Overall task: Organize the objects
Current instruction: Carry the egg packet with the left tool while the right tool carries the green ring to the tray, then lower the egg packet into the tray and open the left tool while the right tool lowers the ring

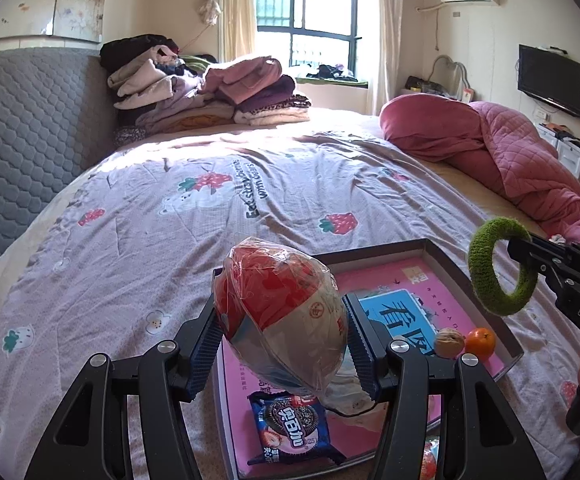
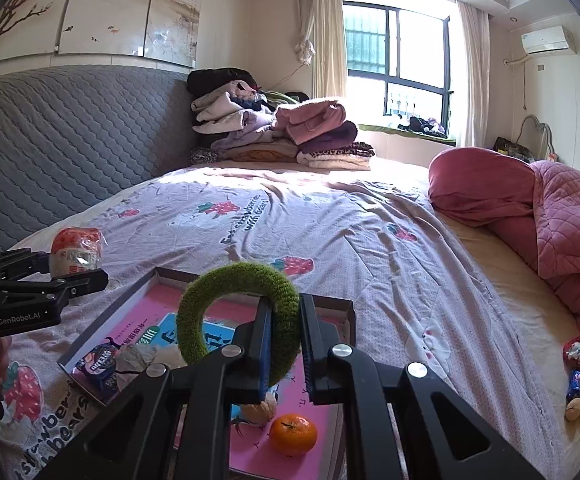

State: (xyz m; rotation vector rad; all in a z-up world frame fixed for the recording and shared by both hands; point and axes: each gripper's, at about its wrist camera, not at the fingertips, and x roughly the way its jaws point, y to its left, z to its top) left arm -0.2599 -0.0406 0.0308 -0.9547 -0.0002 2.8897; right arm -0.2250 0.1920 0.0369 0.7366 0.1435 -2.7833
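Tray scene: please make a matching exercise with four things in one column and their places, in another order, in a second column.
Things:
1. green fuzzy ring
2. wrapped red-and-white package
3. orange
4. cookie packet

Places:
A. in the left gripper
B. in the tray, beside the walnut
C. in the right gripper
D. in the tray, below the left gripper

Pairs: 1-C, 2-A, 3-B, 4-D

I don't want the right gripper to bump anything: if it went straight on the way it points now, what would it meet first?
Probably the bedspread beyond the tray's far rim. The right gripper, shut on the green ring, points over the tray; nothing else shows ahead, though depth is unclear.
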